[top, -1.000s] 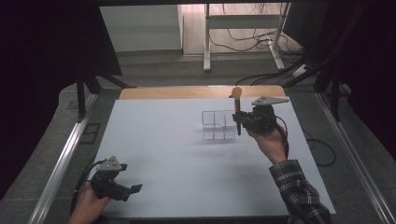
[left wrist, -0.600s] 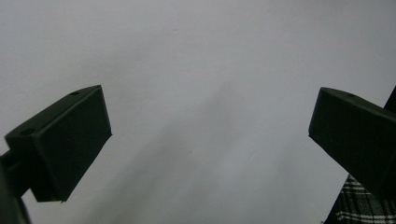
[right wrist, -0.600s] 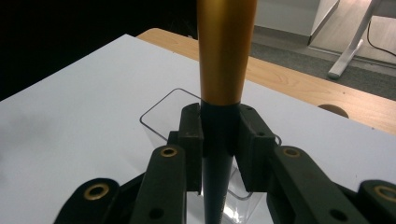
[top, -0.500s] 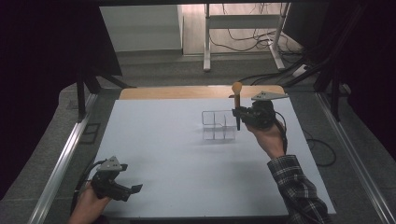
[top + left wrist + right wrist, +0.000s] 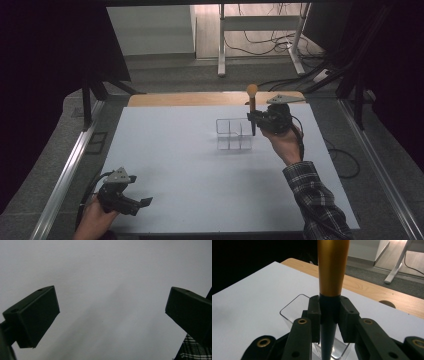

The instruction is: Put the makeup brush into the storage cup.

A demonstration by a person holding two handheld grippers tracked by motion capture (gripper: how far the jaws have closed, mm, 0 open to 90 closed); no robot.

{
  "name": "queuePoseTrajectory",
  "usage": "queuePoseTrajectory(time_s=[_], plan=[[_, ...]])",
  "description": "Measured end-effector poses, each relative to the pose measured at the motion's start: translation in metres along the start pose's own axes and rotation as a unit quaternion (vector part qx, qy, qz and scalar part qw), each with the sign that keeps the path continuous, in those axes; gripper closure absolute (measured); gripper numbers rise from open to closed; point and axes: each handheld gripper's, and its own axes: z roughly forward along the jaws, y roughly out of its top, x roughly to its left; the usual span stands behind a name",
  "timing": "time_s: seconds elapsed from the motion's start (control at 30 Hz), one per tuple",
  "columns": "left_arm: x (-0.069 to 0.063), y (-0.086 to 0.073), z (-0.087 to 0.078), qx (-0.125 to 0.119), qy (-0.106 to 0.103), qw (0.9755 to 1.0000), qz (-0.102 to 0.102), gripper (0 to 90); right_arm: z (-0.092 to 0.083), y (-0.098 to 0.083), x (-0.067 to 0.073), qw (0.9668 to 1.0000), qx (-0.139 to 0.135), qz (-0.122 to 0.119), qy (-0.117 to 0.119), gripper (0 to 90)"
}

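Observation:
My right gripper (image 5: 254, 116) is shut on a brush-like tool (image 5: 252, 107) with an orange top and a dark lower shaft, held upright. In the right gripper view the tool (image 5: 332, 277) stands between the pads (image 5: 314, 312), its dark tip pointing down into a clear plastic divided organizer (image 5: 294, 308). From above, the organizer (image 5: 232, 134) sits on the white table (image 5: 190, 170) just left of the right gripper. My left gripper (image 5: 142, 202) rests at the near left corner of the table, open, with nothing between its fingers (image 5: 35, 315).
A strip of wooden tabletop (image 5: 200, 98) runs along the far edge of the white surface. Metal rails (image 5: 70, 170) flank the table. A plaid sleeve (image 5: 320, 205) comes in from the bottom right. Cables (image 5: 345, 160) lie right of the table.
The right gripper has carried the tool a little to the left, closer over the organizer's right side. The left gripper has stayed put.

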Motion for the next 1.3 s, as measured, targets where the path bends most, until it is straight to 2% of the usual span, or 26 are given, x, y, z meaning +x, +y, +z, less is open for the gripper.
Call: queuePoseTrajectory(time_s=[0.8,1.3], plan=[[0.000,0.000,-0.001,-0.003,0.001,1.0000,-0.001,0.0,0.017,0.006,-0.010,0.9998,-0.009,-0.001,-0.017,73.3],[0.000,0.000,-0.001,-0.004,0.002,1.0000,-0.001,0.0,0.030,-0.005,-0.012,0.9997,0.001,-0.002,-0.022,73.3]])
